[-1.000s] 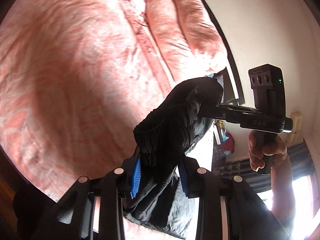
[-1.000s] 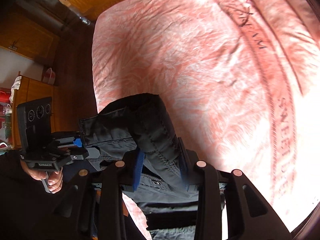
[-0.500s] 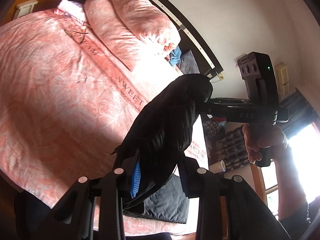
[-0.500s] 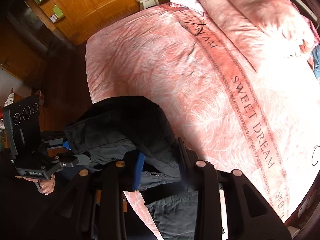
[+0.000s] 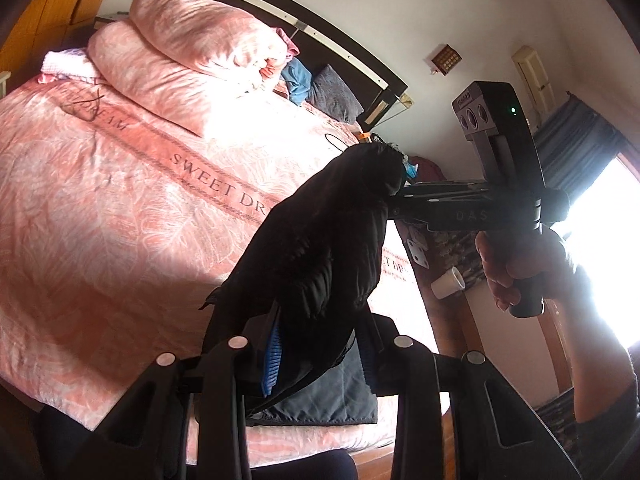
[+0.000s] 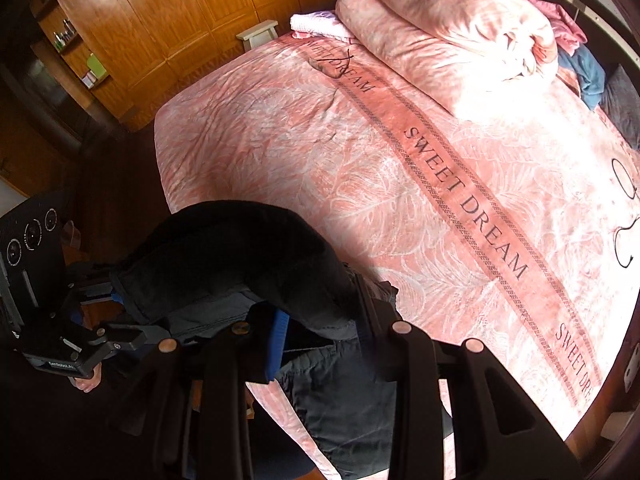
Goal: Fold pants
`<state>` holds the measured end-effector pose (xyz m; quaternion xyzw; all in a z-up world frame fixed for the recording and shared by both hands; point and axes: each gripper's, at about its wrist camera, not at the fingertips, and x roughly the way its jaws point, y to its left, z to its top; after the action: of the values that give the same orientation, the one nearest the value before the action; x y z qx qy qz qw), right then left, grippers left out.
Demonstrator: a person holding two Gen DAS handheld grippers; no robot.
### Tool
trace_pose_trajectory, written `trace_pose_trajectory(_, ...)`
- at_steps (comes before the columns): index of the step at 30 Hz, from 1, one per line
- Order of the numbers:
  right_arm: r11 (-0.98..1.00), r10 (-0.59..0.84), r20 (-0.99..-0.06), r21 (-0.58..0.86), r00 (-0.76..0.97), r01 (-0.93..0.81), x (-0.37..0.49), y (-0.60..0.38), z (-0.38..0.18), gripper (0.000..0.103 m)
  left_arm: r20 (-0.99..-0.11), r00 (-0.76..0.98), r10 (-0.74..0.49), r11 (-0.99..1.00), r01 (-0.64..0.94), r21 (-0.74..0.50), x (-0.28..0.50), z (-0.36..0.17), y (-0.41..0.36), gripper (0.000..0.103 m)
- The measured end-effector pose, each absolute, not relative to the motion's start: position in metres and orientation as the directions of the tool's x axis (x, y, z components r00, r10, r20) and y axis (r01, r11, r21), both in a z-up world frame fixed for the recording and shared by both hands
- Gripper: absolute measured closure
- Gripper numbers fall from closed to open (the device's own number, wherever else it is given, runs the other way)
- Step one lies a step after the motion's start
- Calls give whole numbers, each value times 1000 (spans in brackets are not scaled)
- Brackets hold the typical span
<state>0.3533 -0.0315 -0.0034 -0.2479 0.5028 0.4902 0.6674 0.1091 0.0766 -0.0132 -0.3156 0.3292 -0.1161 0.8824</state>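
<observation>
Stretching the dark quilted fabric pants point(image 5: 320, 248) taut above the pink leaf-patterned bedspread point(image 5: 120, 220), the left gripper point(image 5: 320, 354) and right gripper point(image 6: 320, 336) each clenched one end, probably to straighten them for folding.

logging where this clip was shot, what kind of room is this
A bedroom in a home, most likely. A wide bed with a pink "SWEET DREAM" cover fills the view, pillows lie stacked against a dark headboard, and wooden wardrobe doors line the far wall.
</observation>
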Motion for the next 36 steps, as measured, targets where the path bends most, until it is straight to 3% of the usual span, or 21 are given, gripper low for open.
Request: trace_pose_trajectory(36,472,458,-883,141,105,-870,361,-184,-50,75,-608,617,-500,852,224,-473,135,-18,-78,71)
